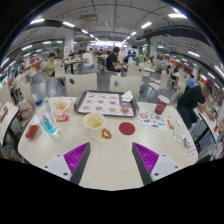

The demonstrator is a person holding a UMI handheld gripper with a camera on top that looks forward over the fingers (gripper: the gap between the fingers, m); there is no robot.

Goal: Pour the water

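Hovering hand-held gripper (110, 160) spread, holding nothing, above table (110, 150). Water bottle (48, 122) far left, yellow cup (94, 123) ahead. Approach bottle square, grip mid-body.

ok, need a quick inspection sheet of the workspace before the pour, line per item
Surface: pale round table, bare just ahead of the claw.
Job's things: plastic bottle lying on the table beyond the left finger; yellow cup upright near the middle; red cup further right.
Clutter: tray with small items behind the yellow cup; red round coaster; small plate; bowl.
Grippers: claw open, holding nothing, magenta pads apart.
Cables: nothing seen.
Surroundings: canteen-like hall with ceiling lights; seated people at tables beyond, and a person close on the right.
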